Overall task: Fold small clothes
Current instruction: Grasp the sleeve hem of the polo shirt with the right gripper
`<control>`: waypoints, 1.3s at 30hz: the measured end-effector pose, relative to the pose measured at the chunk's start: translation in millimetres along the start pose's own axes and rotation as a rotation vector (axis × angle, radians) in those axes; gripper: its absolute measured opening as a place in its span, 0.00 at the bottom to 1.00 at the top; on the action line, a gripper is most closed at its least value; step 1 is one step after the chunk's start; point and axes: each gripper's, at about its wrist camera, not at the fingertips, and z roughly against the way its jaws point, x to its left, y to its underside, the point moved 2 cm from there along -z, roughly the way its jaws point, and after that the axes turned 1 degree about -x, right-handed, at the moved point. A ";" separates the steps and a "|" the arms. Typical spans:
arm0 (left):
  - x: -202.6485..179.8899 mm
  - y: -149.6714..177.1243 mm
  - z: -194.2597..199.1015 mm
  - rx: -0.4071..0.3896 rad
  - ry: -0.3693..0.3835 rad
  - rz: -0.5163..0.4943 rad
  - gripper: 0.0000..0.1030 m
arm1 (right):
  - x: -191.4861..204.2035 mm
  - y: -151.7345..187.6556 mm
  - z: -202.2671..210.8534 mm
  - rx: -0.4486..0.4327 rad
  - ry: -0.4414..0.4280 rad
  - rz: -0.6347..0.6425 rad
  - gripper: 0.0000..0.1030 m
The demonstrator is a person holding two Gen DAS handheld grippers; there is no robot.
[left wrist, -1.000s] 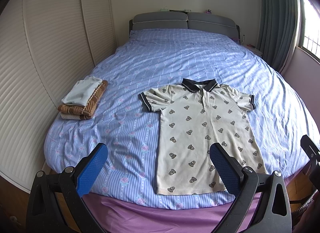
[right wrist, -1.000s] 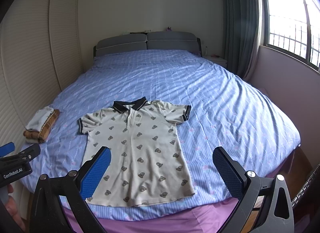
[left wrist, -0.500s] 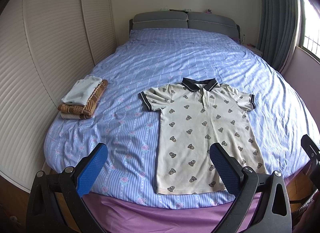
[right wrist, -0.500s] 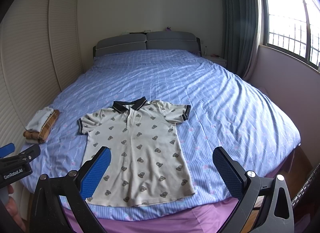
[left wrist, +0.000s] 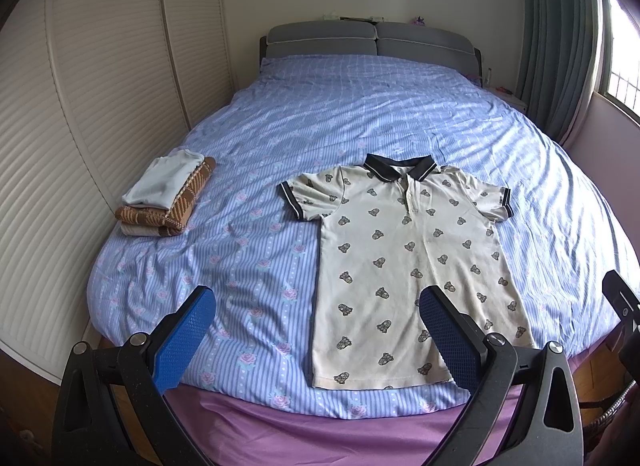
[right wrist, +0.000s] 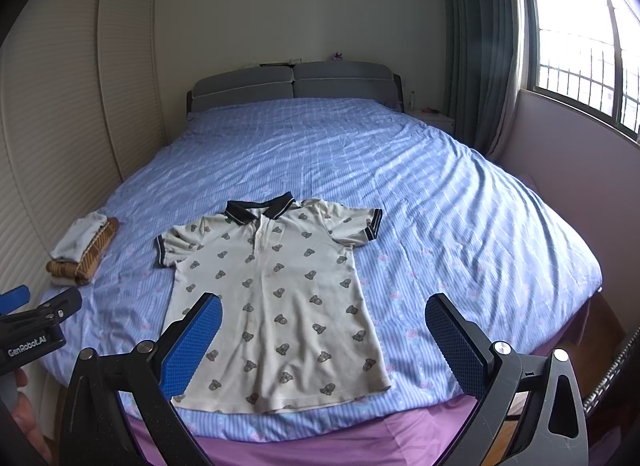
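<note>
A cream polo shirt (left wrist: 404, 258) with a bear print and dark collar lies flat, face up, near the foot of the bed; it also shows in the right wrist view (right wrist: 276, 294). My left gripper (left wrist: 316, 340) is open and empty, held above the bed's foot edge, its right finger over the shirt's hem. My right gripper (right wrist: 324, 340) is open and empty, above the shirt's lower half. The left gripper's body shows at the left edge of the right wrist view (right wrist: 36, 330).
A stack of folded clothes (left wrist: 166, 197) lies at the bed's left side, also in the right wrist view (right wrist: 82, 250). The blue striped duvet (left wrist: 380, 105) covers the bed, a purple sheet (left wrist: 320, 434) at its foot. Wardrobe doors (left wrist: 80, 105) stand left, a window (right wrist: 580, 33) right.
</note>
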 end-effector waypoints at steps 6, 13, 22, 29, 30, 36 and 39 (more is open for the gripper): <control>-5.1 -2.6 -10.1 -0.016 -0.006 -0.004 1.00 | -4.5 -9.0 -8.1 -0.026 -0.007 -0.004 1.00; -34.3 -29.7 -32.1 -0.051 0.016 -0.013 1.00 | -14.9 -28.2 -31.5 -0.055 0.012 -0.016 1.00; -83.8 -74.1 -80.9 -0.113 0.022 -0.046 1.00 | -43.6 -57.9 -91.0 -0.110 0.026 -0.036 0.99; -129.7 -103.9 -140.0 -0.132 0.048 -0.051 1.00 | -63.6 -78.6 -156.5 -0.132 0.000 -0.051 0.96; -137.1 -107.9 -149.7 -0.135 0.049 -0.052 1.00 | -67.5 -80.8 -167.6 -0.133 -0.003 -0.055 0.94; -175.5 -120.5 -217.9 -0.114 0.068 -0.037 1.00 | -94.1 -88.6 -248.1 -0.071 -0.016 -0.088 0.64; -193.1 -125.3 -252.0 -0.100 0.064 -0.036 1.00 | -109.2 -87.5 -289.3 -0.024 -0.028 -0.117 0.50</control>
